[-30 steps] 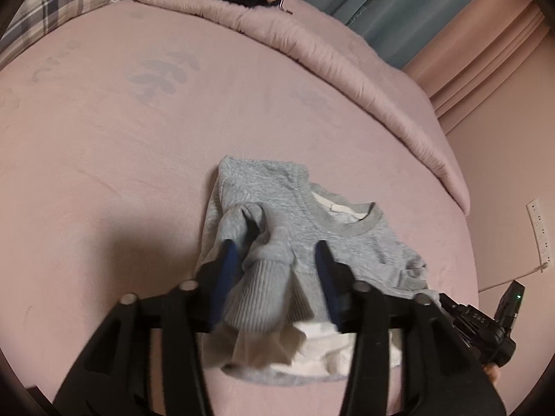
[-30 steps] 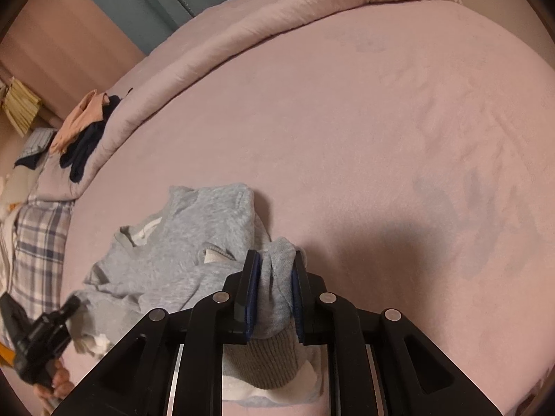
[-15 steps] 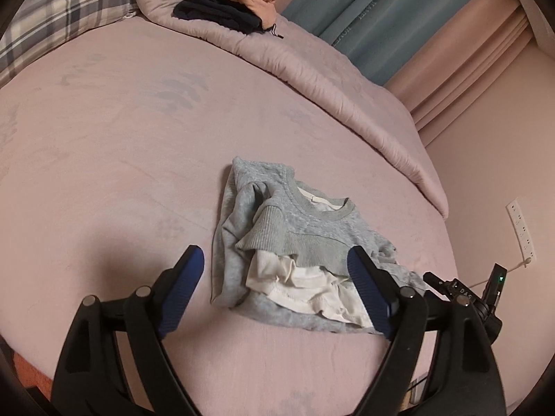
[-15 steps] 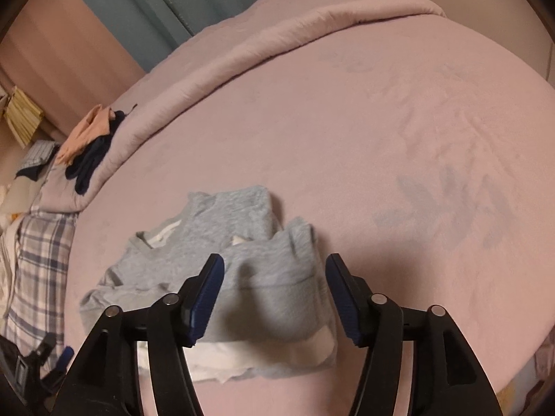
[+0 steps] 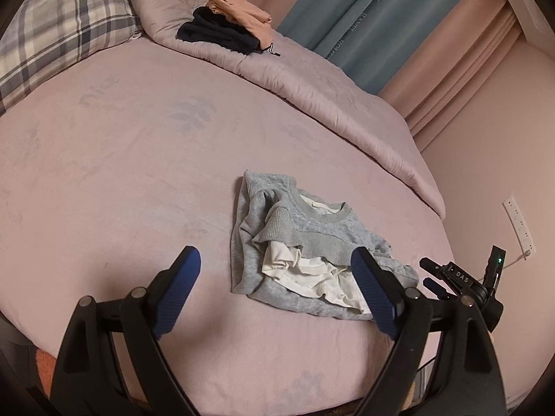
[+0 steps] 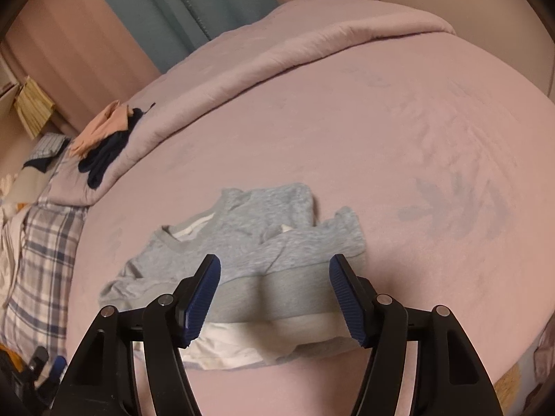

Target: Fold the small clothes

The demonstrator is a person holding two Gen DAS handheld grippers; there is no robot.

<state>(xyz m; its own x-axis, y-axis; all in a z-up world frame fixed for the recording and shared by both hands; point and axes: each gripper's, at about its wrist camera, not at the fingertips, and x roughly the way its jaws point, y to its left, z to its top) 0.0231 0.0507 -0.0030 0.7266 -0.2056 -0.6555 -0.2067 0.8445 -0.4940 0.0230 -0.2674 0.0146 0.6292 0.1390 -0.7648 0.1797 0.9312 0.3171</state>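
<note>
Both pairs of jaws stand apart and empty above a pink bed (image 5: 104,173), each having just been opening after letting go of a small grey sweatshirt (image 5: 305,242). The left gripper (image 5: 277,294) hangs wide over the near edge of the bed, its blue pads (image 5: 180,284) clear of the cloth; a second ago those pads bracketed a raised ribbed cuff, which now lies flat on the garment. The right gripper (image 6: 275,298), a second ago clamped on a bunch of grey fabric, now holds nothing, its pads (image 6: 204,298) spread above the sweatshirt's ribbed hem. The sweatshirt (image 6: 242,242) lies loosely folded near the front of the bed, neckline toward the far side, sleeves turned in over the chest and a white lining (image 5: 312,277) showing along the hem. Both cameras now sit higher and farther back than a second ago, so the garment looks smaller and more of the bed shows around it. From the left view the right gripper's black body (image 5: 464,284) juts in at the right edge, a green light on it. Beyond, a rolled pink quilt (image 5: 312,83) runs along the far side, carrying a small heap of dark and peach clothes (image 5: 229,27). A plaid pillow (image 5: 62,31) lies at the head, and blue and pink curtains (image 5: 381,17) hang behind.
</note>
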